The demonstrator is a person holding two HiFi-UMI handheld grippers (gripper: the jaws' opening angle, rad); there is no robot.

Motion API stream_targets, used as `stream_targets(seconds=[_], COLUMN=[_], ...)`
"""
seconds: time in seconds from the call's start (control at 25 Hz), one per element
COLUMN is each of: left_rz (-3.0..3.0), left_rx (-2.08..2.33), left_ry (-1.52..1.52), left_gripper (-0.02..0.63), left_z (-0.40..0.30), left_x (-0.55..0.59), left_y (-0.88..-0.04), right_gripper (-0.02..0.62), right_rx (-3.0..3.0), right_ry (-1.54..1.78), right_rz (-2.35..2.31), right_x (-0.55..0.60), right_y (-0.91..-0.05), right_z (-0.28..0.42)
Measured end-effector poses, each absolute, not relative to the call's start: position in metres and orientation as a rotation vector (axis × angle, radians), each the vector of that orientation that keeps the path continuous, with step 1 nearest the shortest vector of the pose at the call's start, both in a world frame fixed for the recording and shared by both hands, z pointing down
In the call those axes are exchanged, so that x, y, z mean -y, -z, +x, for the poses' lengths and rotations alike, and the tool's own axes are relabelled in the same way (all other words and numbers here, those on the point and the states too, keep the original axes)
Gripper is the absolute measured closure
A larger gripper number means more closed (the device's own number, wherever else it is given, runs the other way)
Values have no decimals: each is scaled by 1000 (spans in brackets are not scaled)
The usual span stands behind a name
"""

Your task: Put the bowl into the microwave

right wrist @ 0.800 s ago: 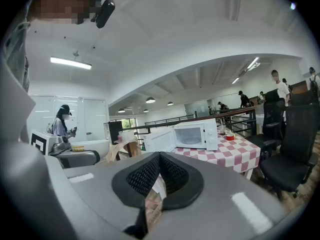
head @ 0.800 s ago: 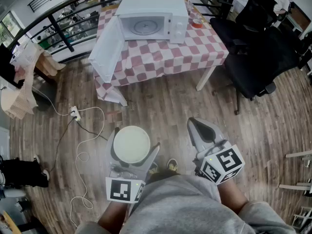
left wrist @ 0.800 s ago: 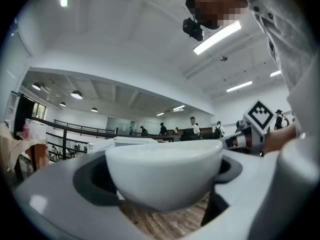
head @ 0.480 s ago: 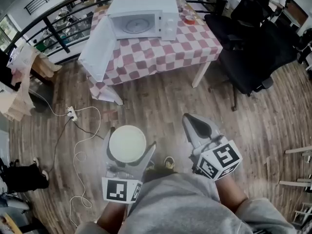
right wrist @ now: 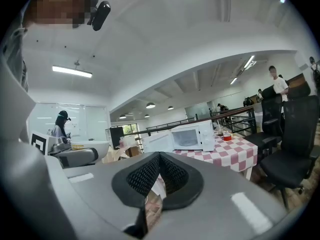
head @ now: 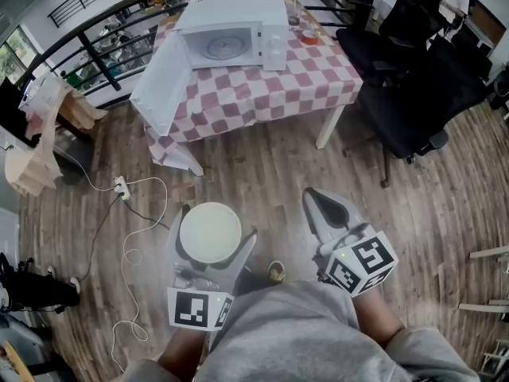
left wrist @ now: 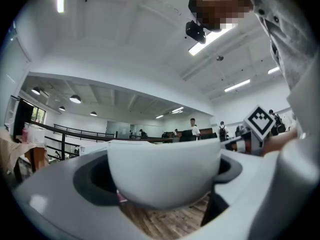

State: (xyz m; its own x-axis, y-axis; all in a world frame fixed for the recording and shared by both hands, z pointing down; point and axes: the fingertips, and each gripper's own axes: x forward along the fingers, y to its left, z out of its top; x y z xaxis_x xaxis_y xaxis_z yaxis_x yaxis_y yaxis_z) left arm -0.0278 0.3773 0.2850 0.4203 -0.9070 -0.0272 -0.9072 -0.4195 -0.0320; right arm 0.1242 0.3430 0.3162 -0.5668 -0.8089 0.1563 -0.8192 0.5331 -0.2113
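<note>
Head view against the moment before shows little change. The smooth, round white bowl (head: 208,234) sits between the jaws of my left gripper (head: 216,226) just as it did. My right gripper (head: 316,202) holds the same place beside it. The table under its red-and-white checked cloth (head: 270,86) has only drifted a little across the top of the picture.

My left gripper's jaws are spread very wide, with the dark pads pressed on opposite sides of the bowl. They carry it upright and clear of the brown wood-plank floor (head: 262,173), low in front of me. From the left gripper view the bowl's plain curved wall fills the gap between the pads. My right gripper's jaws are closed together, their ribbed black pads meeting in a thin seam with nothing between them.

The boxy white microwave (head: 235,26) stands on the table well apart from the bowl. Its flat white door (head: 163,74) is swung wide open to the left and a round glass plate shows inside. A black office chair (head: 429,94) stands to the right of the table. A white power strip with a thin looping cable (head: 121,186) lies on the floor to my left. Both grippers are matt grey, and each carries a cube of black-and-white square markers.
</note>
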Motion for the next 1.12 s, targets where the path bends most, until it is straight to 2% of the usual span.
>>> stream_targets(seconds=[1.12], left_rz=[-2557], left_rx=[-1708], left_ry=[-37], left_gripper=[80], left_z=[-30], left_x=[-370], left_y=[-281], right_gripper=[597], right_rx=[2782], right_ry=[-380], right_rz=[1315], right_x=[-340], right_y=[-318], right_z=[111])
